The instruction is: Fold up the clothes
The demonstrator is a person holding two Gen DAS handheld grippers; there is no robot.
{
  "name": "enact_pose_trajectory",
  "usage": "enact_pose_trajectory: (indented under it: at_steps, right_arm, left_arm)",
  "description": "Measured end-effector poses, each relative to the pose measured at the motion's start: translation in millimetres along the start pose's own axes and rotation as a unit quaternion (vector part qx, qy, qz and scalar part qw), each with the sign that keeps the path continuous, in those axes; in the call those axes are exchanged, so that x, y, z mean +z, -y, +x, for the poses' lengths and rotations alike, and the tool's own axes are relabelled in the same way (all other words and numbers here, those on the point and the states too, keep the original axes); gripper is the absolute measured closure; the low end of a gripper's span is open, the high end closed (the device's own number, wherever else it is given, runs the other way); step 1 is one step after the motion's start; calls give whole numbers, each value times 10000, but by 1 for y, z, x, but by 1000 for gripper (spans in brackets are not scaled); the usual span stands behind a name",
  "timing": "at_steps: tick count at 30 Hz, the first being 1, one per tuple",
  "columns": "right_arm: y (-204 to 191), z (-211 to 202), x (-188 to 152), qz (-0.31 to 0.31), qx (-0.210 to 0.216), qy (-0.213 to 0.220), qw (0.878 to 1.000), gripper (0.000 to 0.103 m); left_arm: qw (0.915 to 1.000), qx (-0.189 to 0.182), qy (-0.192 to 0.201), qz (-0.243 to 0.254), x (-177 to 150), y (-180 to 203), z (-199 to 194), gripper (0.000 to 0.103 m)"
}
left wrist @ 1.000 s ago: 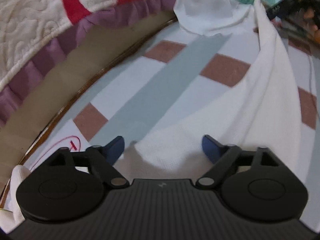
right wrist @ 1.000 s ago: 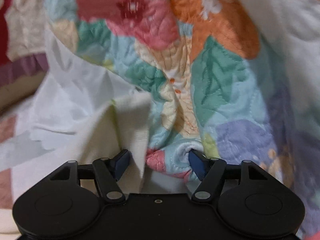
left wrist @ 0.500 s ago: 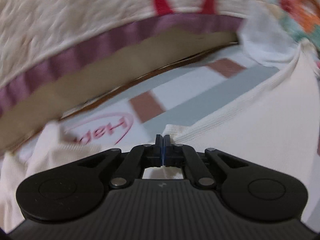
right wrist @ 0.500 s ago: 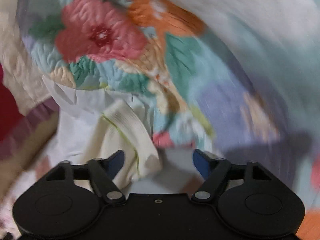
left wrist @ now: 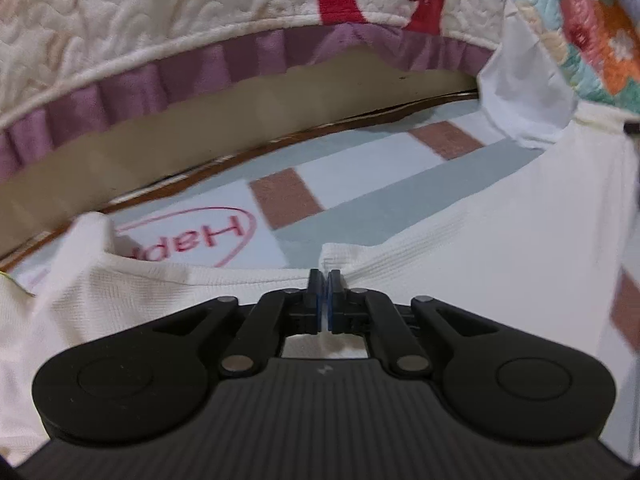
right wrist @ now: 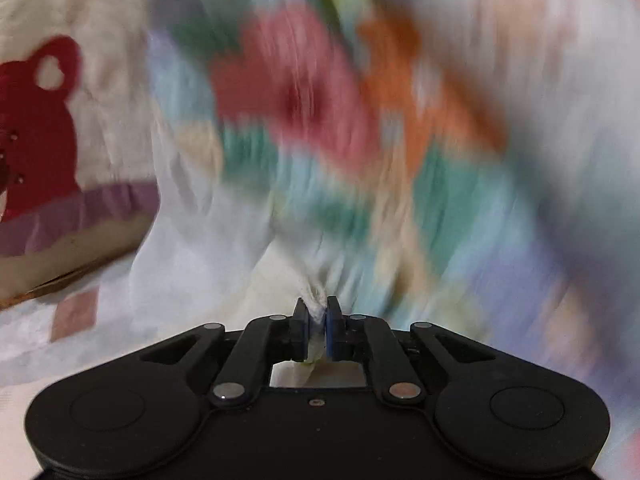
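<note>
My left gripper (left wrist: 323, 280), which stood wide apart a second ago, is now clamped on the hem of the cream garment (left wrist: 500, 256) at lower centre, with the cloth spreading right over the checked sheet (left wrist: 384, 208). My right gripper (right wrist: 317, 316), open half a second ago, has pinched a bunched fold of the same cream garment (right wrist: 280, 272) at lower centre. Behind it the floral quilt (right wrist: 320, 92) is heavily blurred, and a red-and-white quilted blanket (right wrist: 44, 120) sits at the left edge.
</note>
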State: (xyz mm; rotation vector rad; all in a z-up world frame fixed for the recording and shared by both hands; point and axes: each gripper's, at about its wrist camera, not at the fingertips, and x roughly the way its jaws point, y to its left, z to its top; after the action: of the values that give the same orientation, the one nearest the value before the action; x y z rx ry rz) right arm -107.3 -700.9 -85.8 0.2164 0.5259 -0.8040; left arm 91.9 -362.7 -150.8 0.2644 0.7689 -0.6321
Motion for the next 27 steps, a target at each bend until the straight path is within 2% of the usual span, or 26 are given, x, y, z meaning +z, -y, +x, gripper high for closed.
enact_pose_trajectory:
  at_steps: [2, 4, 6, 7, 8, 9, 10, 11, 12, 13, 14, 16, 18, 20, 21, 23, 25, 27]
  right_arm:
    - [10, -11, 11, -79, -405, 153, 9990, 95]
    - [15, -1, 8, -438, -720, -216, 9962, 94]
    - [14, 13, 2, -977, -1013, -622, 9881, 92]
    - [8, 17, -2, -1337, -1168, -777, 9810, 89]
    - [2, 14, -1, -1465, -1329, -791, 9771, 79]
    - [-4, 5, 1, -1449, -1479, -730, 9756, 76]
    - [-9, -5, 6, -1243, -1428, -642, 9798, 69]
    - [-19, -17, 14, -865, -1017, -596, 9893, 64]
    - [-32, -30, 22, -456, -450, -591, 9962, 64]
    - [-50, -42, 31, -153, 138, -607, 9979, 65]
    - [-71, -53, 39, 76, 739, -636, 9952, 65]
    - [-118, -74, 52, 288, 1742, -695, 9818, 65]
    - [-168, -104, 63, 329, 2671, -800, 9598, 65]
    - [-221, -133, 70, 344, 3633, -996, 9257, 64]
    - [-246, -147, 71, 349, 4069, -1117, 9060, 64]
    - [-294, -169, 66, 243, 4641, -1349, 8751, 64]
    - [-341, -189, 59, 37, 5085, -1519, 8475, 64]
    - [-377, -206, 42, -274, 5278, -1546, 8347, 64]
  left_arm:
    - [9994, -201, -99, -277, 3, 2, 4, 98]
    - [9988, -323, -169, -339, 6, 10, 9, 97]
    - [9992, -307, -235, 43, 10, 23, 12, 85]
    - [9987, -313, -287, 292, 14, 28, 12, 71]
    - [9977, -438, -341, 402, 18, 29, 9, 61]
    - [9961, -702, -397, 346, 24, 25, 3, 55]
    - [9939, -967, -453, 290, 29, 22, -3, 49]
    - [9908, -1236, -521, 205, 34, 16, -11, 48]
    - [9866, -1512, -603, 87, 37, 9, -21, 48]
    - [9836, -1663, -696, 25, 39, 2, -32, 48]
    - [9836, -1614, -805, 59, 40, -4, -42, 48]
    - [9856, -1228, -1145, 191, 38, -20, -66, 49]
    - [9834, -931, -1541, 211, 34, -43, -93, 51]
    - [9792, -770, -1848, 342, 28, -69, -129, 52]
    - [9796, -528, -1857, 555, 24, -81, -150, 52]
    - [9799, -47, -1773, 919, 16, -109, -190, 53]
    - [9847, 210, -1589, 686, 8, -146, -223, 54]
    - [9877, 477, -1453, 311, -3, -184, -247, 61]
